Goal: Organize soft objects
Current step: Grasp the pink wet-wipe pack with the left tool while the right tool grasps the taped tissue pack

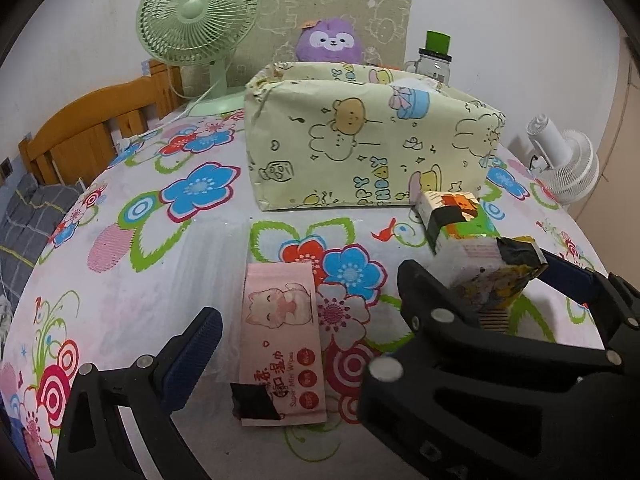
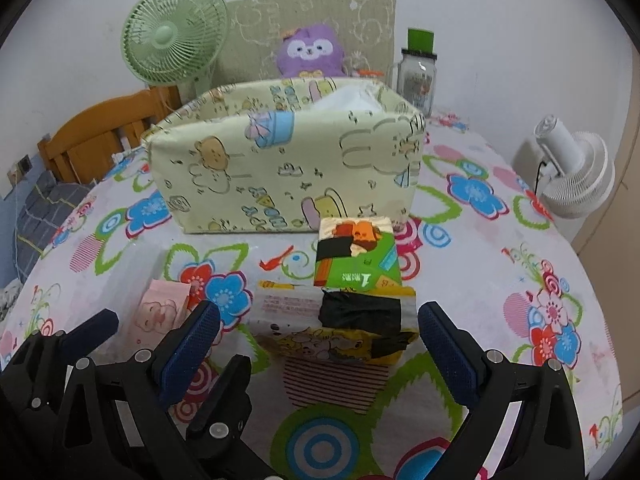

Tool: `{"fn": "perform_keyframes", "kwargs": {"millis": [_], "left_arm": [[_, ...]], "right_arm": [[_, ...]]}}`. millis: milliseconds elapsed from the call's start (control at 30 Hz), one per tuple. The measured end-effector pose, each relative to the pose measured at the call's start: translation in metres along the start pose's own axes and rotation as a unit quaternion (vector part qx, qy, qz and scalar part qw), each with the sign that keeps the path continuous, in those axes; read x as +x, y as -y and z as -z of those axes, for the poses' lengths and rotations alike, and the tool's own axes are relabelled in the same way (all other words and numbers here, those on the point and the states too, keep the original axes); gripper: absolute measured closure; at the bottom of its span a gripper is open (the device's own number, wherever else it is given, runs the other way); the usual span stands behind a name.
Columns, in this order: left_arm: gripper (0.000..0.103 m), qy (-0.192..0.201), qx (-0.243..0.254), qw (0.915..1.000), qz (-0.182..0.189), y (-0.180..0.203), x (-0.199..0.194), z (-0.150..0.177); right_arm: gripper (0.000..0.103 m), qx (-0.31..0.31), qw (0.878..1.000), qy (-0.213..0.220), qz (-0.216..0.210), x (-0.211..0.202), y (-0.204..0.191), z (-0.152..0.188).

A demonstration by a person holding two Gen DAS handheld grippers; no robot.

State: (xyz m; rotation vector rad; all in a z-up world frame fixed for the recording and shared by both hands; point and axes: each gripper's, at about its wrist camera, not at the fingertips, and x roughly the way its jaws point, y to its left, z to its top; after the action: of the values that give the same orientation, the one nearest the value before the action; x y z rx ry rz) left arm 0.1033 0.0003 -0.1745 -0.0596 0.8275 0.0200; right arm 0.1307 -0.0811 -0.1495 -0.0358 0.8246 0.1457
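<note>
A desk (image 1: 132, 288) covered with a white flower-printed cloth carries everything here. Toward its far edge stands a pale green fabric box printed with cartoon bears (image 1: 372, 136), open at the top, with something white showing inside. Behind it sit a purple plush toy (image 1: 330, 42), a mint green desk fan (image 1: 198, 20) at the far left corner, and a clear glass jar with a green lid (image 1: 436, 58). A white fan (image 1: 568, 164) stands off the right edge.

Near the front edge, left of centre, a flat pink wet-wipes pack with a cat drawing (image 1: 282, 344) lies on the cloth, a strip of black tape across its near end. The left gripper (image 1: 308, 344) hangs just above it, fingers spread wide, one on either side of the pack and not touching it.

To the right, a yellow tissue pack bound with black tape (image 2: 340, 324) lies on the cloth, and a green and orange tissue pack (image 2: 356, 256) lies touching its far end, just in front of the fabric box. The right gripper (image 2: 320, 340) has its blue-padded fingers open on either side of the yellow pack, clear of it.
</note>
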Motion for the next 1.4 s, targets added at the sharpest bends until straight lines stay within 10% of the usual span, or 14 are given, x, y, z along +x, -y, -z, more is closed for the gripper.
{"fn": "perform_keyframes", "kwargs": {"millis": [200,933,1100,1400], "left_arm": [[0.0,-0.007,0.009,0.9999,0.0,0.004,0.003,-0.002],[0.021,-0.03,0.005,0.9992,0.023,0.017,0.011,-0.002],[0.062,-0.025,0.005,0.9997,0.0,0.014,0.009,-0.002],[0.063,-0.018,0.001,0.9998,-0.003,0.013,0.001,-0.004]], "right_arm": [[0.026,0.002,1.0,-0.001,0.005,0.002,0.003,0.0],[0.026,0.016,1.0,-0.002,0.007,-0.003,0.02,0.002],[0.026,0.011,1.0,-0.002,0.005,-0.005,0.018,0.002],[0.026,0.016,1.0,0.004,-0.001,-0.013,0.017,0.001]]}}
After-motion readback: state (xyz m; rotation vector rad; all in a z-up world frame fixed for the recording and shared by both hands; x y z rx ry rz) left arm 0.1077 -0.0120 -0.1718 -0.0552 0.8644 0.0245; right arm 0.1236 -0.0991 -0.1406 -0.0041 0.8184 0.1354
